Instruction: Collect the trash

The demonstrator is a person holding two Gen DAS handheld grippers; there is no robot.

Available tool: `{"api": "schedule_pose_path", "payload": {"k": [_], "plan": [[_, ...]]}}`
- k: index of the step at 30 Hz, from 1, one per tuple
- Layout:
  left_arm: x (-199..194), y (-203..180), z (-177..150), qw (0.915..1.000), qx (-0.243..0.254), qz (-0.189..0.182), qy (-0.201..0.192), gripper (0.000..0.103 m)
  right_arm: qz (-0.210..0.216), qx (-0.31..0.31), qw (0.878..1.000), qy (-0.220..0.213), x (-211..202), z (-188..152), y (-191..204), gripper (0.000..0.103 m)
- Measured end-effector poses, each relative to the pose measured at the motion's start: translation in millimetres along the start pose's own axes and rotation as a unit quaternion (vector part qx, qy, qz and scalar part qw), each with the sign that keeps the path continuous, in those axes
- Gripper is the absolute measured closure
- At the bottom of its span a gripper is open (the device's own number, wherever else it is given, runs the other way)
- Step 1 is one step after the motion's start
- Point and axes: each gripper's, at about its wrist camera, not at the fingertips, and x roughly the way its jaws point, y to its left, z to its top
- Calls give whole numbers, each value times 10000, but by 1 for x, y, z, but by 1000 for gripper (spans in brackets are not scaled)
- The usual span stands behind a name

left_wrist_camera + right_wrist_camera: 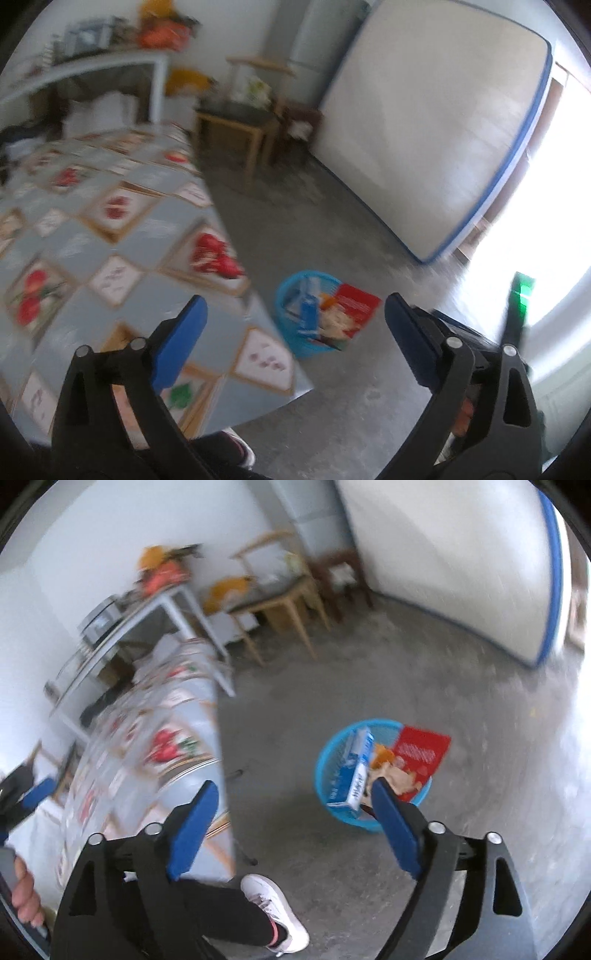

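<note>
Both views are showing motion blur. The left gripper [295, 321] is hovering with its fingers [183, 341] spread wide apart and nothing between them. The right gripper [291, 808] is likewise hanging with its fingers [192, 834] spread wide and gripping nothing; in its own view the right-hand fingertip is overlapping the basket rim, but whether it is touching cannot be told.

The blue basket [332, 749] is sitting on the grey concrete floor [480, 812], just beside the corner of the bench [110, 240], which is wearing a grey cloth printed with red fruit panels. Inside the basket a blue-and-white box [354, 771] is standing tilted against the left wall. A red packet [421, 753] is leaning over the right rim, partly sticking out. Crumpled beige and orange scraps [391, 771] are lying between the two.

The person's white shoe [275, 912] is resting on the floor near the bench edge. A white mattress with blue edging [436, 140] is leaning upright against the far wall, with wooden chairs [243, 122] to its left.
</note>
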Motion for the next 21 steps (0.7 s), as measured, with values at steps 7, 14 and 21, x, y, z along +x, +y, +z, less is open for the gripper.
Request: {"api": "schedule_pose_path", "payload": {"k": [7, 14, 21], "plan": [[-49, 16, -36, 9947, -456, 785, -484, 8, -191, -1259, 9901, -594, -51, -16, 94, 6], [-64, 46, -62, 9805, -864, 1735, -335, 8, -16, -1929, 9792, -633, -56, -24, 146, 6], [-81, 69, -82, 9648, -1294, 2275, -244, 8, -228, -1939, 9783, -698, -56, -26, 164, 6]]}}
